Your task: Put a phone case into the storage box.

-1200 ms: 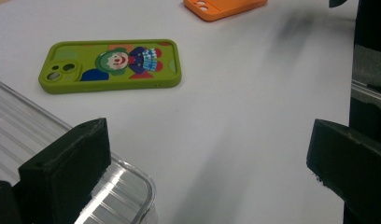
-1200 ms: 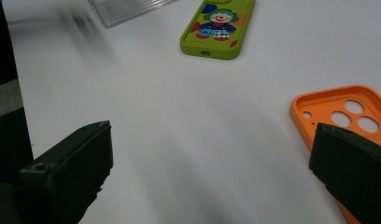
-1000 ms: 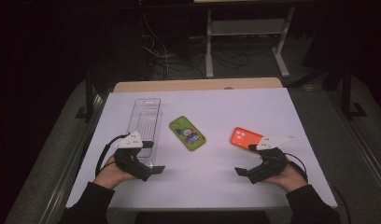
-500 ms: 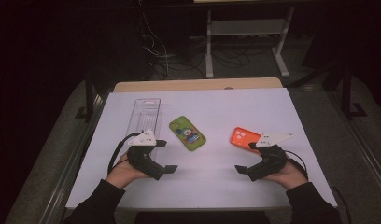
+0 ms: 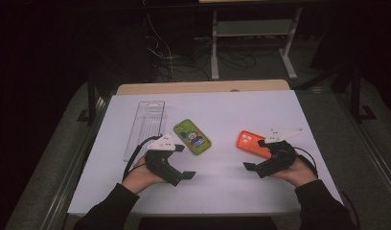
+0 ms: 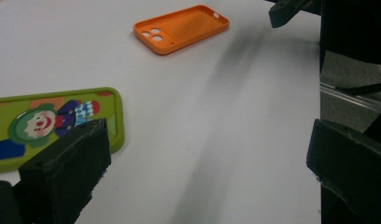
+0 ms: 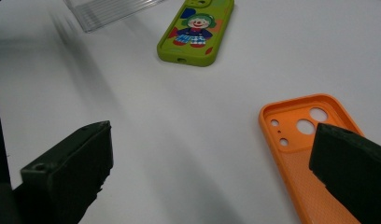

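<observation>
On the white tabletop [image 5: 222,191], the green phone case [image 5: 192,136] with a clown picture lies near the middle, just beside the left gripper [image 5: 186,175], whose fingers stand wide apart and hold nothing. The orange phone case [image 5: 251,143] lies hollow side up by the right gripper [image 5: 248,167], its fingers likewise apart. A clear plastic tray [image 5: 144,127] sits left of the green case.

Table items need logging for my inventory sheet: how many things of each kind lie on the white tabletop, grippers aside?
Phone cases: 2, a green soft phone case with a clown picture and an orange soft phone case lying inside-up
Trays: 1, a clear ribbed plastic tray
Total: 3
</observation>
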